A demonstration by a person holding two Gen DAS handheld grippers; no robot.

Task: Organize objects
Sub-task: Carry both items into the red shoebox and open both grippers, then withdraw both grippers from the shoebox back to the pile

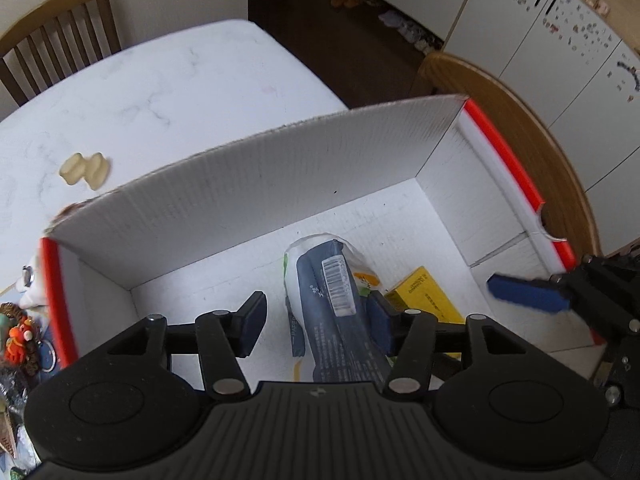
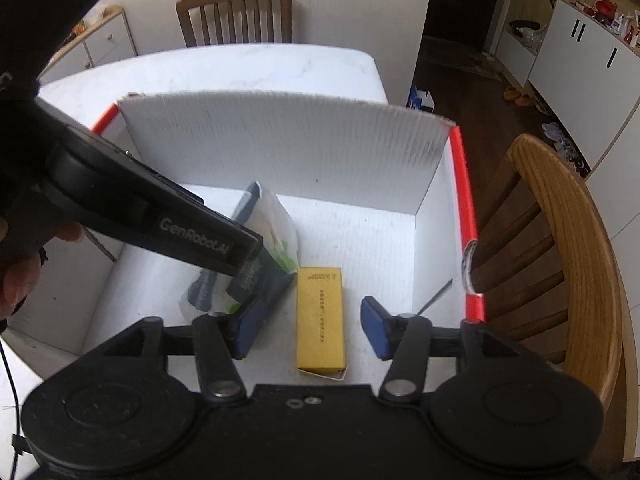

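Note:
A white box with red edges [image 1: 256, 184] stands on the white table; it also shows in the right wrist view [image 2: 280, 144]. A blue and white tissue pack [image 1: 336, 304] and a yellow carton [image 1: 428, 292] lie on its floor. My left gripper [image 1: 316, 328] is open over the pack, which sits between the fingers with a gap at the left pad. In the right wrist view my right gripper [image 2: 312, 328] is open above the yellow carton [image 2: 320, 320], with the tissue pack [image 2: 264, 240] and the left gripper's body [image 2: 160, 216] to its left.
A pale rubbery piece [image 1: 84, 170] lies on the table [image 1: 160, 92] beyond the box. Small toys and clutter [image 1: 20, 340] sit left of the box. Wooden chairs stand at the far side [image 2: 236, 12] and at the right [image 2: 560, 240].

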